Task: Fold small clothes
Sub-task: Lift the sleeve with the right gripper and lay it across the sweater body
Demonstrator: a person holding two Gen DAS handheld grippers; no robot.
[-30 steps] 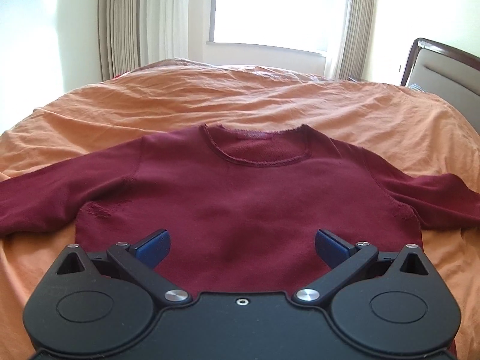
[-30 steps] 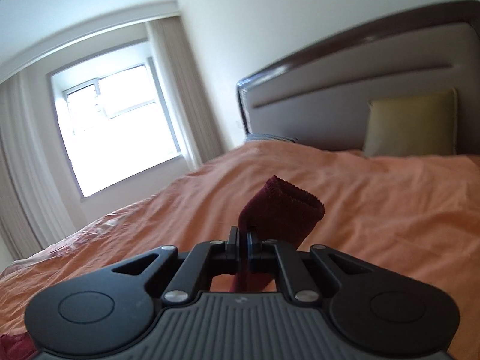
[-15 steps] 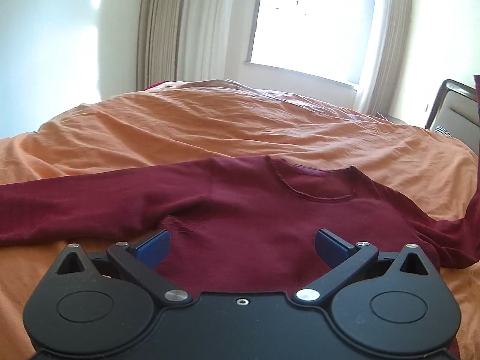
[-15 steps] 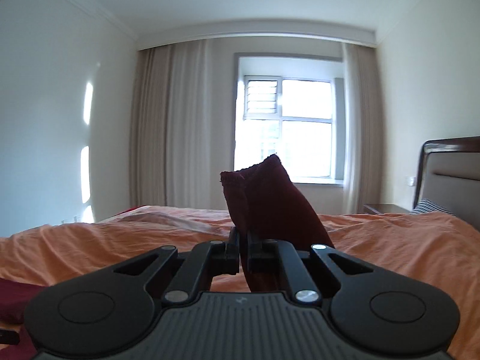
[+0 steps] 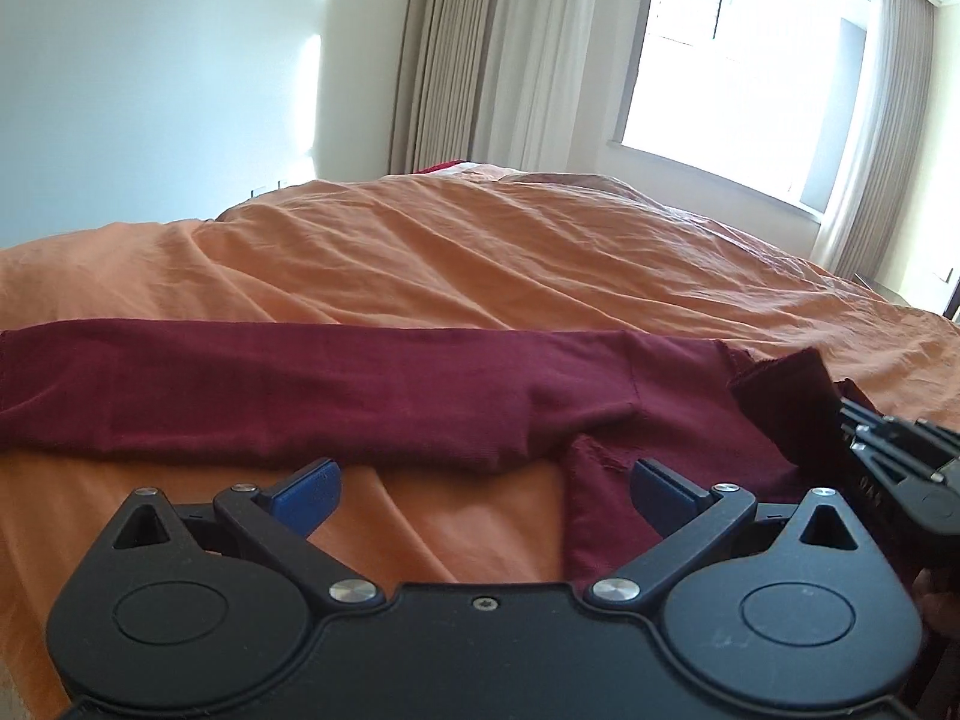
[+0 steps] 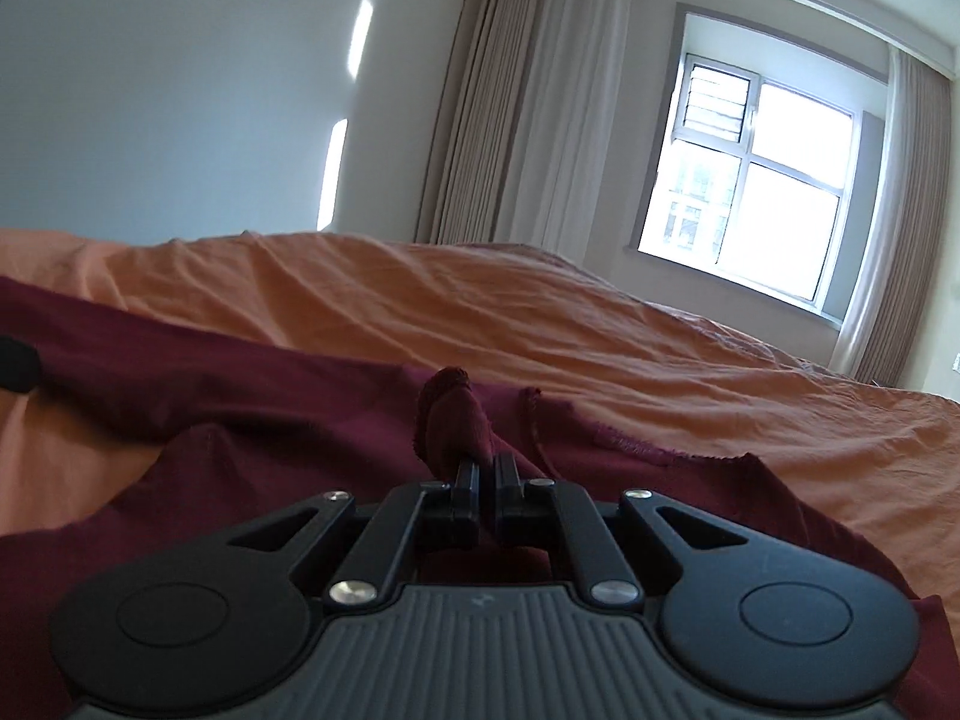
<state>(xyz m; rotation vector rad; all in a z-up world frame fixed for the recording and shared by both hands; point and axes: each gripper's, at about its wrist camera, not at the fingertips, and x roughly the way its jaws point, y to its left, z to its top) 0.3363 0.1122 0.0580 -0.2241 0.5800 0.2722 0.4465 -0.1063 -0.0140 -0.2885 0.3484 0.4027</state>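
The left gripper hangs with its blue pads spread wide and nothing between them. Just ahead of it the maroon sweater lies on the orange bedspread, one sleeve stretched flat off to its left, the side hem running under its right finger. To its right, the right gripper is pinched tight on the other sleeve's cuff, above the sweater's body. Beyond both, the bedspread runs open and rumpled to the curtains and bright window.
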